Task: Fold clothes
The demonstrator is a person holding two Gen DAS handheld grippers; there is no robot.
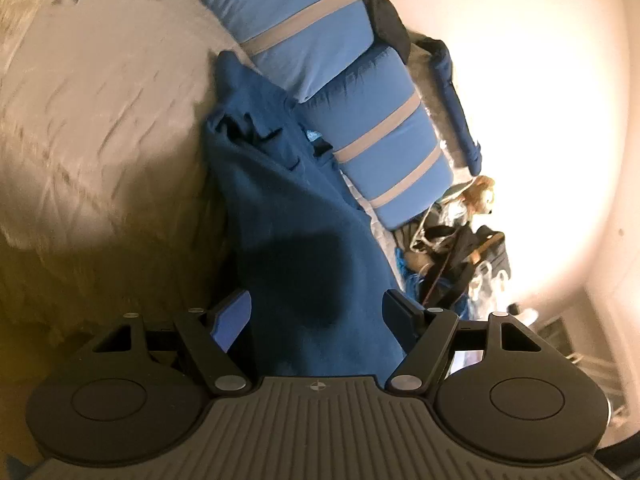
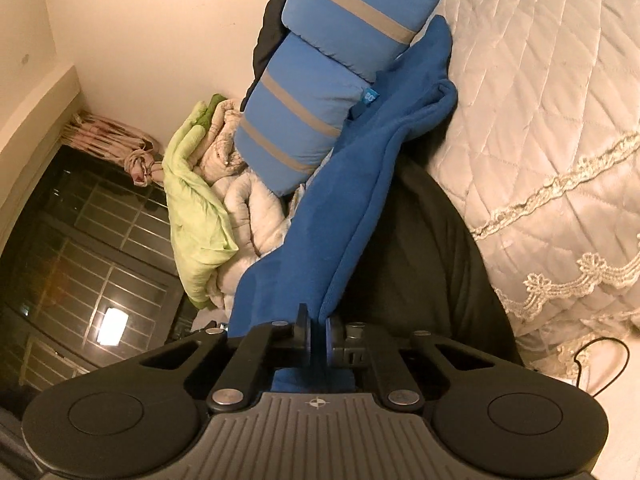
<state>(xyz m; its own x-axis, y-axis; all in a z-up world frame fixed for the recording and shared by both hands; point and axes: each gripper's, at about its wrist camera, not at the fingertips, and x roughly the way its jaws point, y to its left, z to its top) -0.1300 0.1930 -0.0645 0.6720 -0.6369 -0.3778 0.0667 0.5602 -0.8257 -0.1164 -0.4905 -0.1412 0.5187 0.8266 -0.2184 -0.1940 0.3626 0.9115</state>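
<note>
A blue garment (image 1: 288,200) lies lengthwise on the bed beside the striped pillows. In the left wrist view my left gripper (image 1: 316,308) is open, its jaws spread wide on either side of the garment's near end, which passes between them. In the right wrist view the same blue garment (image 2: 344,184) stretches away from me, and my right gripper (image 2: 318,338) is shut on its near edge, the cloth pinched between the two pads.
Cream quilted bedspread (image 2: 540,120) covers the bed, also in the left wrist view (image 1: 100,100). Blue pillows with grey stripes (image 1: 304,32) (image 2: 320,100) lie along the garment. A green and white bedding pile (image 2: 216,200), a dark window (image 2: 80,260) and floor clutter (image 1: 456,248) lie beyond.
</note>
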